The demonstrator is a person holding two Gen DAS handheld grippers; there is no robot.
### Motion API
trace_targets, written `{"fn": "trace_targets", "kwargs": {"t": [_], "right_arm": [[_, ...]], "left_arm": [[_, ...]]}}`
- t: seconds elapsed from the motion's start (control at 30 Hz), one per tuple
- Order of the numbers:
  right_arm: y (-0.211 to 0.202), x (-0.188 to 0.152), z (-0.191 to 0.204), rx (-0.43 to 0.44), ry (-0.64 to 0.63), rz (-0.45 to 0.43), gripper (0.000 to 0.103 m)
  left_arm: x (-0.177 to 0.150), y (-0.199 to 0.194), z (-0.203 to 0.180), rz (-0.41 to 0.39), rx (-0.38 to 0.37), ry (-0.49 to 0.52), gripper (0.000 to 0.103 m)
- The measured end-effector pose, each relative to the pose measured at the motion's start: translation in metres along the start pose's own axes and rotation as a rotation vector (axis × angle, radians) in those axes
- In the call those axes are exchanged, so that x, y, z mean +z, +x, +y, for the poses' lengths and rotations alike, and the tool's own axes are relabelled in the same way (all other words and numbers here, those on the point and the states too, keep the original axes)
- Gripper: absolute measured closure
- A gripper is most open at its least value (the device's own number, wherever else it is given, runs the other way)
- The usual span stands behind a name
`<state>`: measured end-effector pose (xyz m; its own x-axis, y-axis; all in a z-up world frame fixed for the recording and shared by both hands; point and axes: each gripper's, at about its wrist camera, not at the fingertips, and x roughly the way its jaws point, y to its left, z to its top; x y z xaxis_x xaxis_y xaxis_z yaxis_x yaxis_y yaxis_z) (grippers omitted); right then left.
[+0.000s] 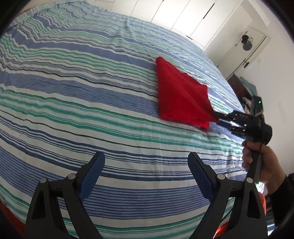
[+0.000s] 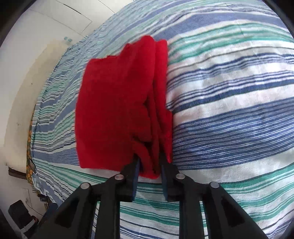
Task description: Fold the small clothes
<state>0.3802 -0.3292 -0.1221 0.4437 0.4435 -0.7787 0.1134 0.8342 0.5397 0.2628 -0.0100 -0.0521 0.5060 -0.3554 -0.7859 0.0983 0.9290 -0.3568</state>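
A small red garment (image 1: 176,95) lies folded on the striped bedspread (image 1: 73,92), right of the middle in the left wrist view. My right gripper (image 1: 215,117) pinches its near right corner, and the cloth rises in a ridge toward the jaws. The right wrist view shows the same red garment (image 2: 114,110) bunched between the two pads of the right gripper (image 2: 149,161), which press on it. My left gripper (image 1: 146,161) hovers over bare bedspread, nearer to the camera and left of the garment, its jaws wide apart and holding nothing.
The bed (image 2: 229,110) fills both views. White wardrobe doors (image 1: 176,12) stand behind it. A door (image 1: 244,51) and cluttered shelves (image 1: 248,92) are at the right. A hand (image 1: 261,160) holds the right gripper's handle at the bed's right edge.
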Motion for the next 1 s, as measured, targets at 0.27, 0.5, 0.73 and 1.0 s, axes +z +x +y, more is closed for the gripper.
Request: {"fn": "trace_targets", "kwargs": {"t": [0.27, 0.5, 0.73, 1.0], "right_arm": [[-0.009, 0.084, 0.022, -0.036, -0.117, -0.099, 0.059], [0.013, 0.106, 0.015, -0.061, -0.134, -0.185, 0.098], [0.03, 0.093, -0.016, -0.161, -0.092, -0.115, 0.064], [-0.036, 0.031, 0.063, 0.111, -0.416, -0.196, 0.059]], "left_arm": [[-0.009, 0.016, 0.005, 0.059, 0.021, -0.02, 0.011], [-0.007, 0.012, 0.02, 0.043, 0.041, -0.04, 0.01], [-0.009, 0.02, 0.012, 0.07, 0.034, -0.009, 0.011], [-0.009, 0.023, 0.004, 0.11, 0.062, -0.004, 0.011]]}}
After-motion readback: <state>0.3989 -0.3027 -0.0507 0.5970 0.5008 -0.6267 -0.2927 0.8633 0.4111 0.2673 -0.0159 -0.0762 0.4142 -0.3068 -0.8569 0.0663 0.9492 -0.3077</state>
